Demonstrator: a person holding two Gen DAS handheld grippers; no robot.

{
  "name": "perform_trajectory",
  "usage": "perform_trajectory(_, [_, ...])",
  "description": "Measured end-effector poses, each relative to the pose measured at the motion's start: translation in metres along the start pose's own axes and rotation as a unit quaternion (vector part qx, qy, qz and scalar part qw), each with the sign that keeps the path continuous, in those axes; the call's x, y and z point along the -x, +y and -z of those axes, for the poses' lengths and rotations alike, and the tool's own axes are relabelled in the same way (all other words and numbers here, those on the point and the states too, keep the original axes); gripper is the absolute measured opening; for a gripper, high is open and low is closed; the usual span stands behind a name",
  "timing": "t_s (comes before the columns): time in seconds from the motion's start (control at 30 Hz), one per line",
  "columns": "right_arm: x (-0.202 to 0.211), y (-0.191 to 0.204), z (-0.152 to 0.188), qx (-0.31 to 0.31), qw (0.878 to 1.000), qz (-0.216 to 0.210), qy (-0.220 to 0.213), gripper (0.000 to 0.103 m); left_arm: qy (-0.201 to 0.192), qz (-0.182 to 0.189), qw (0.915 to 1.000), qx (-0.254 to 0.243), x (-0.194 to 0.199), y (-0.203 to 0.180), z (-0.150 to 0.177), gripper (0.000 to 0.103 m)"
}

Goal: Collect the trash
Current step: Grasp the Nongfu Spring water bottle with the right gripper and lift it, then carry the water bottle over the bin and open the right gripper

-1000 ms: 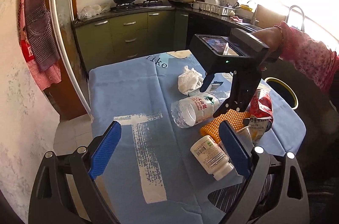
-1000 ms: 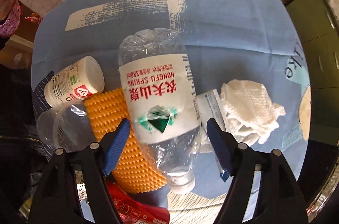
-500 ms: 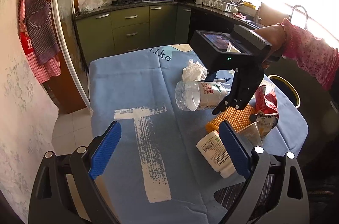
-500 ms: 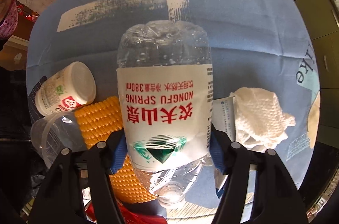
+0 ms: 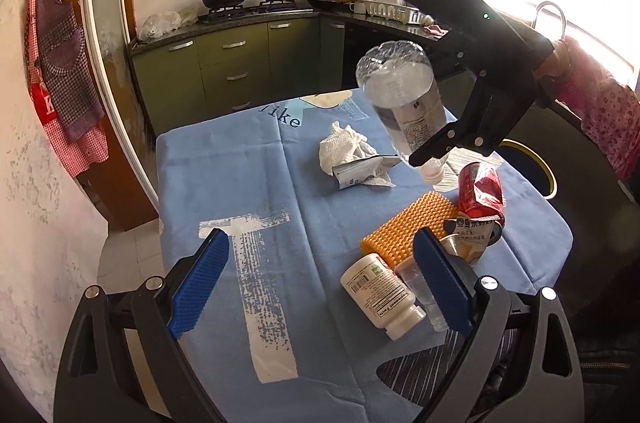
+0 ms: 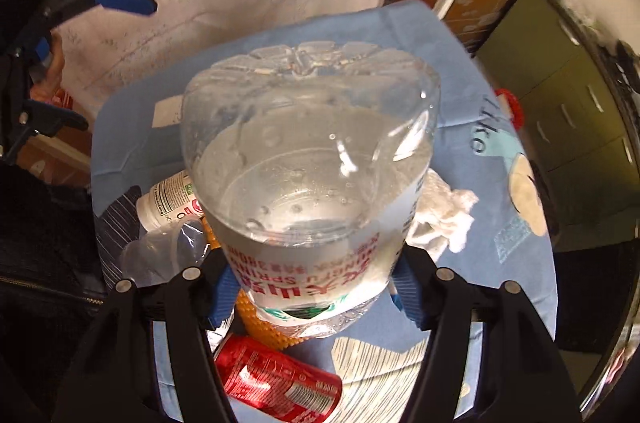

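Observation:
My right gripper is shut on a clear plastic water bottle and holds it tilted, cap down, well above the blue tablecloth; the bottle and gripper also show in the left wrist view. My left gripper is open and empty over the near part of the table. On the cloth lie a white pill bottle, an orange bumpy roll, a crushed red can, a clear plastic cup, a crumpled tissue and a foil wrapper.
A dark bin with a yellow rim stands off the table's far right side. Green kitchen cabinets and a stove are behind. A wall runs along the left, with aprons hanging on it.
My right gripper has lifted the water bottle off the table and tipped it cap down. My left gripper stayed open and drew back slightly.

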State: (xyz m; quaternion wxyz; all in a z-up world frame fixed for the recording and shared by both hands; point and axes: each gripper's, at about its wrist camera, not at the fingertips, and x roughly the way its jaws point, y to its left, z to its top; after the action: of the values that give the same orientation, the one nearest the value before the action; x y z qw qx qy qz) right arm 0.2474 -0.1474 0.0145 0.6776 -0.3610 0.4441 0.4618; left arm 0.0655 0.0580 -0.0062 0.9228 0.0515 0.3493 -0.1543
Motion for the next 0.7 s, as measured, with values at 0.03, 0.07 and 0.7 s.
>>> perform_trajectory(0.03, [0.010, -0.003, 0.008, -0.015, 1.000, 0.007, -0.016, 0.062, -0.001, 0.001, 1.0000, -0.003, 0.001, -0.003, -0.001, 0.092])
perform_trajectory(0.07, [0.019, -0.005, 0.015, -0.028, 0.999, 0.012, -0.028, 0.062, -0.002, 0.003, 1.0000, -0.006, 0.001, -0.006, -0.003, 0.092])
perform_trajectory(0.7, [0.088, -0.075, 0.352, -0.466, 0.854, 0.222, -0.056, 0.062, -0.001, 0.083, 0.9929, -0.085, -0.028, -0.106, -0.039, 0.093])
